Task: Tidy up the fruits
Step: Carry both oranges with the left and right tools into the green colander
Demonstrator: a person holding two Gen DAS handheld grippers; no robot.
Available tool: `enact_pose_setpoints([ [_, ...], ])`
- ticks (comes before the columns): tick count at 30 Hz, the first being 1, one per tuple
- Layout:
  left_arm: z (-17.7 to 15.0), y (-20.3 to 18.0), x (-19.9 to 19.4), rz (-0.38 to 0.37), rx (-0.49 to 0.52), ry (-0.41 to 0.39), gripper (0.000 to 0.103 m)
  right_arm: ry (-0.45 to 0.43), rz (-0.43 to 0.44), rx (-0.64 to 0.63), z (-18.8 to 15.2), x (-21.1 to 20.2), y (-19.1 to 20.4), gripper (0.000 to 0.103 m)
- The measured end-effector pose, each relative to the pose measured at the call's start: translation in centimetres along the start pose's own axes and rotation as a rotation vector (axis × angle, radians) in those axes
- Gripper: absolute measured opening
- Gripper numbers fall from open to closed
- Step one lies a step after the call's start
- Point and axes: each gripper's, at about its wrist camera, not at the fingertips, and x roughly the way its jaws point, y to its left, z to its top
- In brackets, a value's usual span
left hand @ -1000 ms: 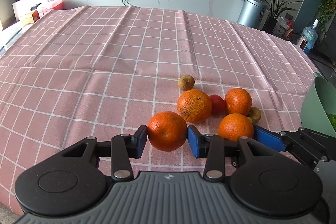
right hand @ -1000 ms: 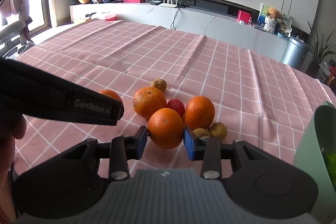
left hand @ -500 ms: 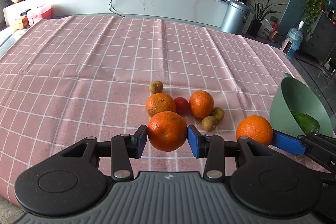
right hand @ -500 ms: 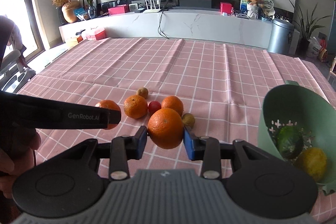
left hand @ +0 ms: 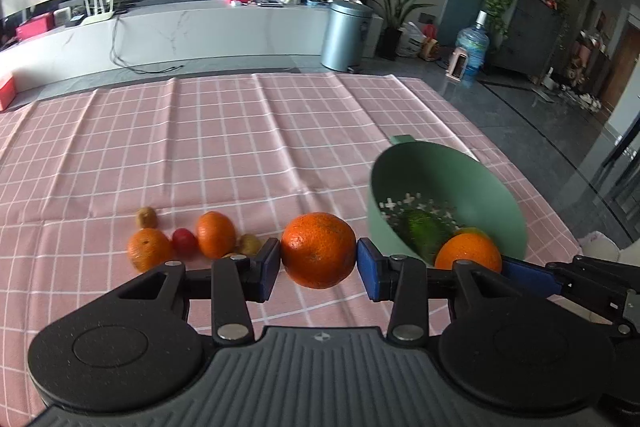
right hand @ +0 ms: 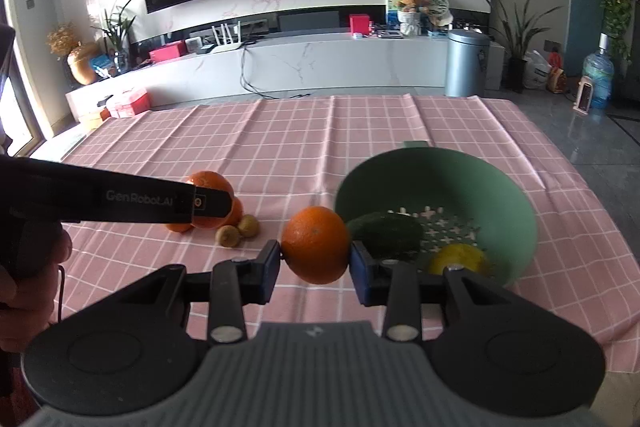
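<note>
My left gripper [left hand: 318, 265] has its blue-padded fingers [left hand: 268, 269] clenched on a round orange with a dimpled skin [left hand: 318, 250], held above the counter, which wears a pink checked cloth [left hand: 240, 147]. My right gripper [right hand: 315, 265] likewise clamps a second, smoother round orange [right hand: 316, 245], right at the near rim of the pale green plastic colander [right hand: 500, 187]. A dark green avocado [right hand: 386, 233] and a yellow lemon [right hand: 458, 259] lie inside the colander. To the left on the cloth lie two more oranges [left hand: 216, 234], one small red fruit [left hand: 184, 241] between them, and little brown kiwis [left hand: 146, 217] just beside them. A hand [right hand: 28, 291] grips the left tool's handle.
</note>
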Motion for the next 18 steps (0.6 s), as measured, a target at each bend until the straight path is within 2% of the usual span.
enact_pose_setpoints([
  [5,1.3,-3.2,2.0,-0.055,0.079,0.016,0.047,0.008,-0.064,0.057,0.6,-0.5,-4.0,0.034],
  [11,3.6,-5.6,5.0,-0.103,0.124,0.054,0.047,0.023,-0.105,0.042,1.9,0.5,-6.7,0.034],
  [18,5.3,-7.0,8.8,-0.097,0.186,0.122,0.047,0.081,-0.107,0.019,3.2,3.8,-8.8,0.034],
])
